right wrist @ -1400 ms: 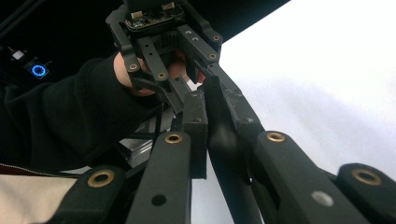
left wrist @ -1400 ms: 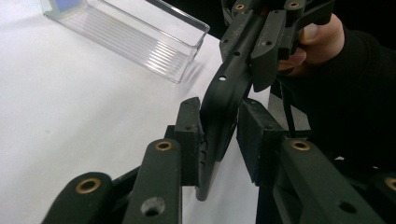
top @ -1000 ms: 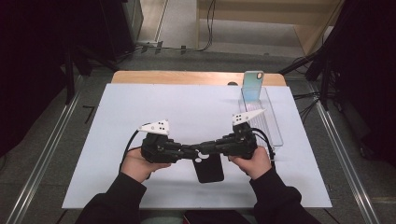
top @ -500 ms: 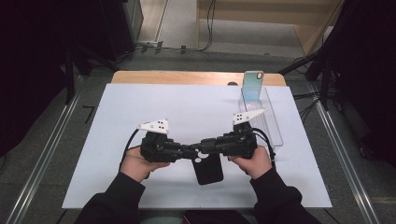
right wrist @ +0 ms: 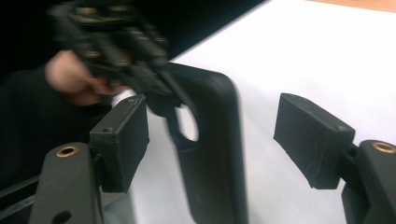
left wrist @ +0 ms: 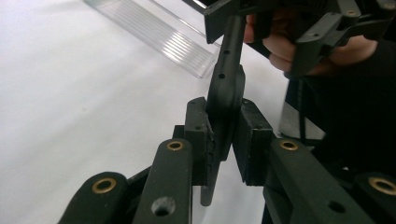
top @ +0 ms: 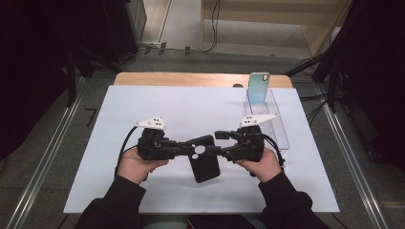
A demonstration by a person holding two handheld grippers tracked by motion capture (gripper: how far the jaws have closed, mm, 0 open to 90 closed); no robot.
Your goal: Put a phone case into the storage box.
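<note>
Item held: black phone case (top: pixel 204 158), dark and matte, with a round camera cut-out near its upper end; in the high view it lies low over the white table cover (top: pixel 143 102), between the two grippers, near the person's edge of the table.
Left gripper (top: pixel 187 149): clenched on the phone case; in the left gripper view the pads (left wrist: pixel 198 135) press on both faces of the case's edge (left wrist: pixel 226 93).
Right gripper (top: pixel 214 143): released; its jaws have just been opening, and in the right gripper view the case (right wrist: pixel 210 154) stands between the two pads (right wrist: pixel 122 140) with a gap on either side.
Left hand (top: pixel 136 164): wrapped round the left gripper's body, dark sleeve below.
Right hand (top: pixel 260 164): wrapped round the right gripper's body, dark sleeve below.
Clear plastic stand (top: pixel 272 126): ribbed and transparent, on the cover's far right, well apart from the case.
Phone (top: pixel 258 88): upright in the stand's far end, pale blue-green face towards the camera.
Table (top: pixel 191 78): wooden edge showing beyond the white cover.
</note>
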